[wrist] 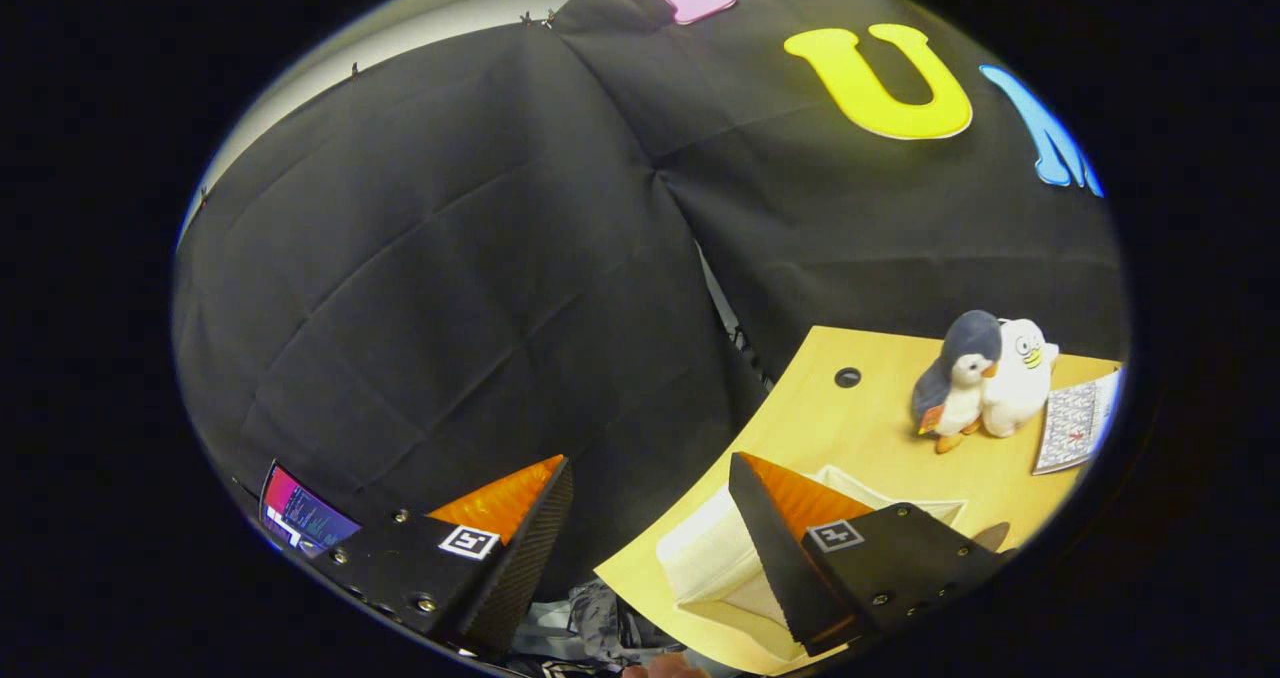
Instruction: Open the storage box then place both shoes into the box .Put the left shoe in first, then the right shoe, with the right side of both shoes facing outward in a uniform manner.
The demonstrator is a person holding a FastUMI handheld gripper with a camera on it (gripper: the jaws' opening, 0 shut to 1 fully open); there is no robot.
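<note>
My gripper (pixel 650 513) is held tilted, well above the wooden table (pixel 860 428), with its two fingers spread wide apart and nothing between them. Behind the right finger (pixel 790 548) lies a cream-white storage box (pixel 705 558) on the near part of the table; most of it is hidden by that finger, and I cannot tell whether its lid is open. The left finger (pixel 520 548) hangs over the dark booth wall beyond the table's edge.
Two plush penguins (pixel 985 378), one grey and one white, stand side by side at the far side of the table. A patterned printed sheet (pixel 1075 423) lies just past them. A small round hole (pixel 847 377) is in the tabletop. A lit screen (pixel 300 518) shows beside the left finger.
</note>
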